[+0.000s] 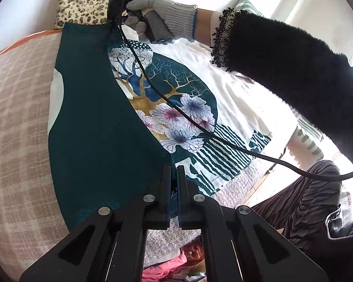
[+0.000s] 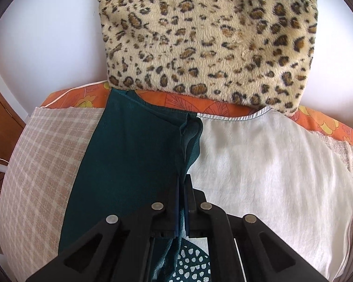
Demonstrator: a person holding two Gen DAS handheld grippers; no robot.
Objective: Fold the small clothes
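Both the left gripper and right gripper pinch the dark-teal back panel of the white printed top, folded toward 9 o'clock over the checked cushion. Uneven pulling could skew the crease.

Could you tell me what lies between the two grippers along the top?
In the left wrist view, the folded-over teal panel of the printed top spans from the left gripper to the right gripper; both clamp its edge.
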